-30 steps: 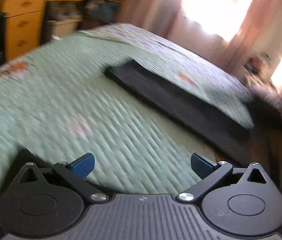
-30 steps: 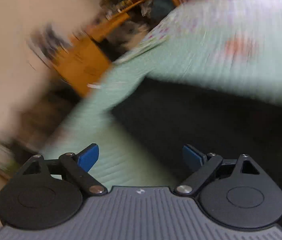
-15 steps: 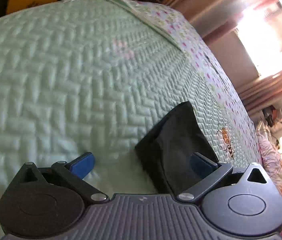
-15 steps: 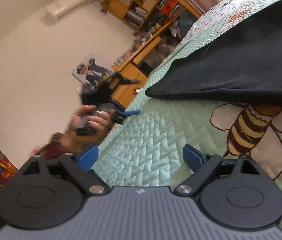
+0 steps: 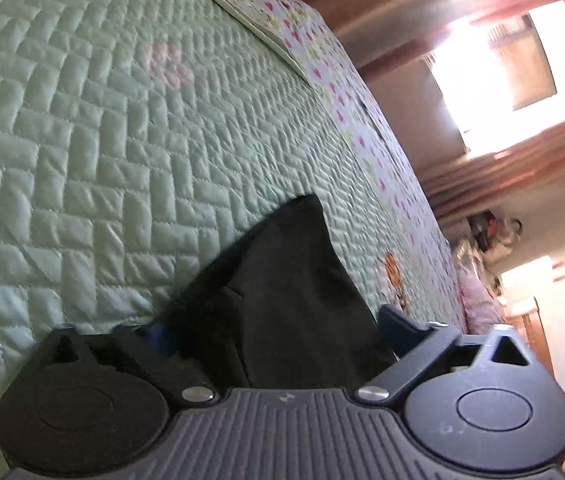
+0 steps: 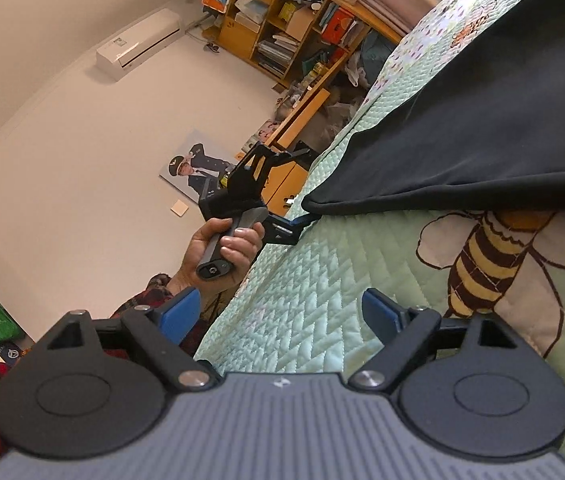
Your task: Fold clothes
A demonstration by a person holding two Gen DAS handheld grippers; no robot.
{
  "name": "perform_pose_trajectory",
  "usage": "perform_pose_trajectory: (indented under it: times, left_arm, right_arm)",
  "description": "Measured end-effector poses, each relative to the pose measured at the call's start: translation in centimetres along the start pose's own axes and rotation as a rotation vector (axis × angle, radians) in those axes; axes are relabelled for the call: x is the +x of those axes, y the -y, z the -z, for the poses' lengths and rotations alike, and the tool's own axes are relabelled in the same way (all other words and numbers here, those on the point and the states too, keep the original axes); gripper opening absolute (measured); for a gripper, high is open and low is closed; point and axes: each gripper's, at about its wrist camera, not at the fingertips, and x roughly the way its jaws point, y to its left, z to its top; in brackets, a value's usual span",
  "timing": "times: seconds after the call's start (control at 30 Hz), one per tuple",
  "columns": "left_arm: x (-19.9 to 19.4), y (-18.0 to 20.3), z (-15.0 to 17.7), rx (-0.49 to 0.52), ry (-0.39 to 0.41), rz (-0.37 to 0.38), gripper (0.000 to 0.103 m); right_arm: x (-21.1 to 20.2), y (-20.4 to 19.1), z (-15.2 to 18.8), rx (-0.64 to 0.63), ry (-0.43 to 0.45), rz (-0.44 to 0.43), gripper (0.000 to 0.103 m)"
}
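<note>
Garment (image 5: 282, 300): dark cloth flat on your quilt (image 5: 82, 140), one corner lying between the left jaws.
Left gripper (image 5: 274, 328): jaws apart around that corner, not clamped.
Right gripper (image 6: 282, 316): jaws apart over bare quilt, the cloth's edge well ahead of them (nothing between).
Progress: you have it lying smooth; how many folds it holds, or what remains, can't be told.
</note>
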Motion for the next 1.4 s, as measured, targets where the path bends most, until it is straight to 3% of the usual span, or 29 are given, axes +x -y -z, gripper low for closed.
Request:
perform_pose_trajectory:
  times: [0.03, 0.1, 0.13, 0.33, 0.4, 0.5, 0.63, 0.7, 0.77, 0.83, 0.93, 1.03, 1.13, 1.17, 1.2, 1.27, 1.37, 1.4]
  left_arm:
    - [0.2, 0.2, 0.0, 0.009, 0.008, -0.029, 0.074]
    - [0.8, 1.0, 0.2, 0.063, 0.011, -0.126, 0.012]
    - [1.1, 1.4, 0.4, 0.092, 0.013, -0.171, 0.011]
    - [-0.8, 8.4, 3.9, 0.489, 0.076, -0.25, 0.009]
    - [-2.8, 12.0, 6.7, 0.673, 0.096, -0.242, 0.009]
    - [-7.8, 17.1, 13.8, 1.066, 0.117, -0.142, 0.009]
    - [-13.4, 18.0, 24.6, 1.422, -0.03, -0.063, 0.009]
    - [-15.3, 16.4, 29.3, 1.563, -0.134, -0.062, 0.01]
    - [-16.3, 14.5, 32.6, 1.666, -0.201, -0.12, 0.012]
    - [-17.3, 12.9, 34.4, 1.66, -0.261, -0.169, 0.013]
    - [-20.0, 11.6, 34.2, 1.482, -0.285, -0.163, 0.023]
    - [-23.3, 10.4, 32.5, 1.201, -0.214, -0.157, 0.04]
    - [-26.2, 7.1, 30.8, 0.855, -0.15, -0.171, 0.058]
    - [-27.2, 6.0, 30.2, 0.741, -0.128, -0.178, 0.061]
    - [-28.0, 4.9, 30.2, 0.655, -0.101, -0.234, 0.061]
    - [-29.1, 3.2, 30.4, 0.519, -0.076, -0.272, 0.061]
    - [-30.2, 2.5, 31.9, 0.34, -0.073, -0.138, 0.062]
    - [-30.0, 2.7, 32.9, 0.305, -0.086, -0.096, 0.069]
  right_arm:
    - [0.1, 0.0, -0.1, 0.002, 0.001, -0.002, 0.088]
    - [0.4, 0.2, -0.3, 0.005, 0.003, -0.006, 0.088]
    - [0.4, 0.2, -0.4, 0.005, 0.004, -0.007, 0.088]
    - [1.0, 0.3, -0.8, -0.001, -0.001, -0.002, 0.088]
    - [1.1, 0.3, -0.8, 0.0, 0.0, -0.002, 0.088]
    - [1.1, 0.3, -0.9, 0.003, -0.002, -0.001, 0.088]
    - [0.5, -0.2, -1.5, 0.04, 0.006, 0.024, 0.089]
    - [-1.0, -1.7, -1.3, 0.051, 0.023, 0.107, 0.089]
    - [-3.5, -3.4, -0.3, 0.053, 0.03, 0.182, 0.089]
    - [-6.6, -5.7, 1.2, -0.004, 0.023, 0.269, 0.089]
    - [-11.0, -8.6, 3.7, -0.096, 0.015, 0.337, 0.094]
    - [-14.5, -9.5, 6.1, -0.089, 0.018, 0.363, 0.095]
    - [-16.3, -9.0, 7.3, -0.085, 0.034, 0.353, 0.095]
    - [-16.7, -8.9, 7.6, -0.089, 0.045, 0.346, 0.095]
    - [-16.8, -8.6, 7.7, -0.1, 0.049, 0.334, 0.096]
    - [-16.9, -8.0, 7.8, -0.121, 0.05, 0.303, 0.096]
    - [-17.4, -7.4, 7.8, -0.116, 0.081, 0.245, 0.1]
    - [-17.6, -7.2, 7.8, -0.114, 0.091, 0.225, 0.1]
